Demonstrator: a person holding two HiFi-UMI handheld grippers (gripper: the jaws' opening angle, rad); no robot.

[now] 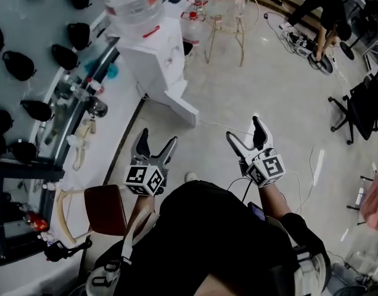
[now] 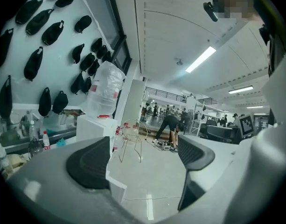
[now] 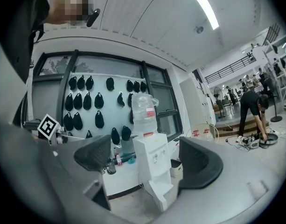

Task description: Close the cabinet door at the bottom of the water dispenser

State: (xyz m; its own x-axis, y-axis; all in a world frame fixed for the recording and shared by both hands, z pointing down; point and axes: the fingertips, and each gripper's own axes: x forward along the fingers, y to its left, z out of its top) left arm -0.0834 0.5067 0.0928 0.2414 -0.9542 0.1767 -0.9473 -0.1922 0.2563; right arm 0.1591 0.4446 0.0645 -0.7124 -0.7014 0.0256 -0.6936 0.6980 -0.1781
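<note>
Pale floor [image 1: 269, 103] separates the wide-open, empty left gripper [image 1: 158, 137] and right gripper [image 1: 244, 128] from the water dispenser [image 1: 153, 57]. This looks like the approach; next, 1 gripper must reach the ajar cabinet door [image 1: 176, 100] and push.

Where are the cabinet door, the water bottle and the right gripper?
cabinet door [image 1: 176, 106]: head view, its white panel.
water bottle [image 1: 130, 2]: head view, its clear body.
right gripper [image 1: 244, 129]: head view, between fingertips.

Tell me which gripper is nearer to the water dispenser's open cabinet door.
Left. The left gripper is in front of the open cabinet door, apart from it; the right gripper is farther off, to the door's right.
</note>
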